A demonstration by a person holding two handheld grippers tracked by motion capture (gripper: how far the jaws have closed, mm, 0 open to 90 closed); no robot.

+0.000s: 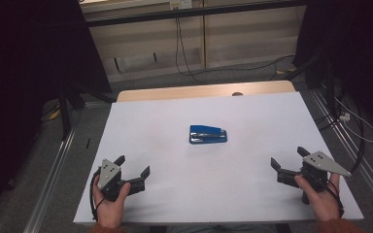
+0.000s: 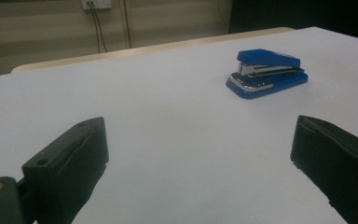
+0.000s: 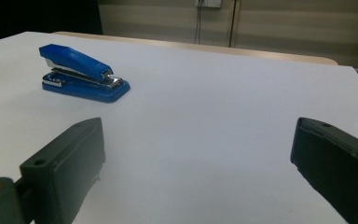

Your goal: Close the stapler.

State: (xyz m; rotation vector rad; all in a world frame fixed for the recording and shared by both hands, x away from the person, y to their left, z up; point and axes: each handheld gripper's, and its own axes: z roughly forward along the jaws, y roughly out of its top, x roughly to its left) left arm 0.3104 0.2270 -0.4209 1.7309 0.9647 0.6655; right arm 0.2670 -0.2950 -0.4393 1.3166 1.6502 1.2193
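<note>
A blue stapler (image 1: pixel 208 134) lies near the middle of the white table (image 1: pixel 252 116). My left gripper (image 1: pixel 133 165) rests near the front left corner, held by a hand, open and with nothing between its jaws. My right gripper (image 1: pixel 289 158) sits near the front right edge, also open and holding nothing. In the left gripper view the stapler (image 2: pixel 266 73) lies ahead to the right, well beyond the left gripper (image 2: pixel 200 154). In the right gripper view the stapler (image 3: pixel 81 73) lies ahead to the left, far from the right gripper (image 3: pixel 198 154).
A wooden strip (image 1: pixel 204 91) edges the table's far side. Cables (image 1: pixel 179 43) hang from a wall socket behind it, and more cables (image 1: pixel 354 126) lie on the floor at the right. Dark stands (image 1: pixel 65 104) flank the table.
</note>
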